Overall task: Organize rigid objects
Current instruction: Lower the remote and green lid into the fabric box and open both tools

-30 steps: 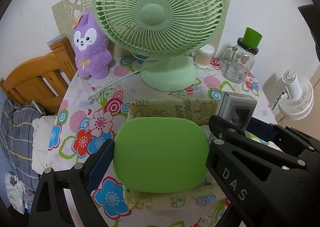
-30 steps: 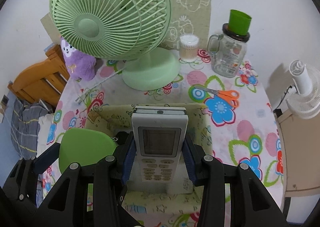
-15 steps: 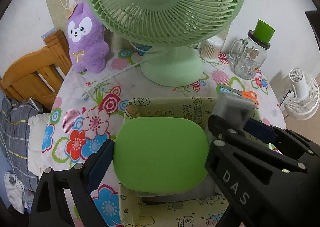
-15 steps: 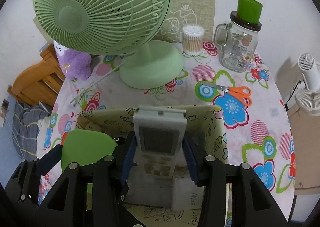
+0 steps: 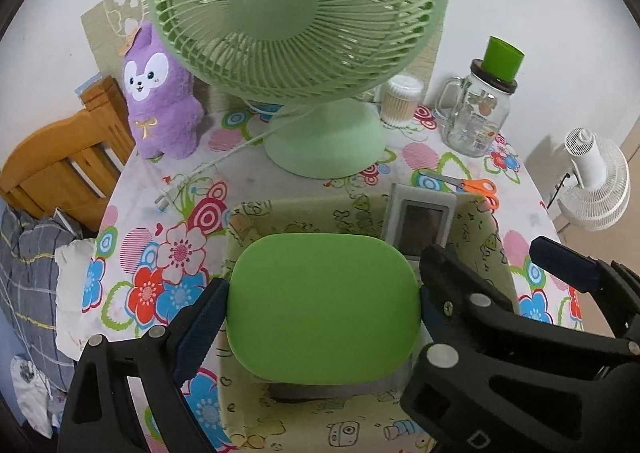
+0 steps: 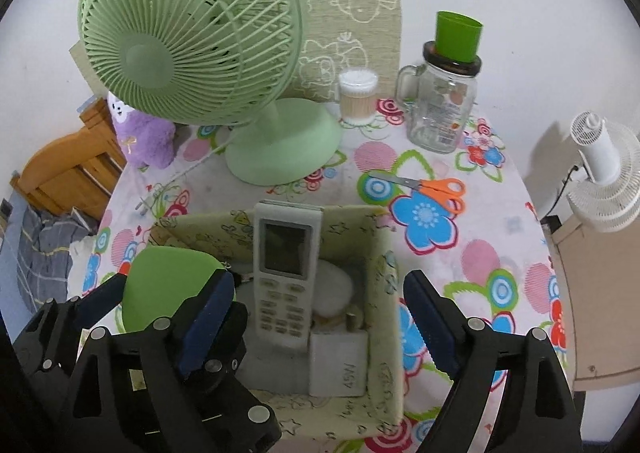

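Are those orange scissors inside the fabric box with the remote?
No, the orange scissors lie on the flowered tablecloth beyond the fabric box, while the remote stands inside it.

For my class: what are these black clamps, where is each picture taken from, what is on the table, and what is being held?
No robot here: a person holds a two-finger clamp in each hand, with a camera on each looking along its fingers. One picture is from the left gripper, the other from the right gripper.

On the flowered table stand a green fan, a purple plush toy, a cotton swab tub, a glass jar and scissors. In front is a fabric storage box.

The left gripper is shut on a green case over the box. The right gripper's jaws have just been opening: the remote control now leans in the box between them, released.
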Available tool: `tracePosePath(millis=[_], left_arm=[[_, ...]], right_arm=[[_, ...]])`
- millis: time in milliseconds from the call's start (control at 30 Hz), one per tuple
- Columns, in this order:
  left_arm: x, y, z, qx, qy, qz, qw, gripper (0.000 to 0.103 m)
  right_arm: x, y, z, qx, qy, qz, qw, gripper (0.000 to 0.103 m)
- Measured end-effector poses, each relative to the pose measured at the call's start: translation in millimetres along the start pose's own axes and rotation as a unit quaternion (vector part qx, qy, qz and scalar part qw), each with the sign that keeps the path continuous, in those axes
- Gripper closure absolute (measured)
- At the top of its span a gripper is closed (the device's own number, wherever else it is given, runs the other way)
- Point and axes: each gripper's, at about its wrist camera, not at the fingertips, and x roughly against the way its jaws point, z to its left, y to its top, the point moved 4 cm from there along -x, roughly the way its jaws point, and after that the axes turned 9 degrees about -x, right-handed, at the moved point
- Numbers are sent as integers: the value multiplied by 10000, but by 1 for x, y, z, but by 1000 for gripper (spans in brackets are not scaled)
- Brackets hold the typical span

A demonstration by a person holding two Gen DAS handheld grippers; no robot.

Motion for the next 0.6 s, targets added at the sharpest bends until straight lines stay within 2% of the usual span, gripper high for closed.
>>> tracePosePath(millis=[267,600], left_arm=[[-15,-13,-11,-92,-85,136,9998,8],[-20,-21,-21,-399,28,99,9992,5]], right_arm=[[-5,-17,-17,-110,-236,67,9996,14],[-11,-30,-31,-299,-340,184,9988,13]])
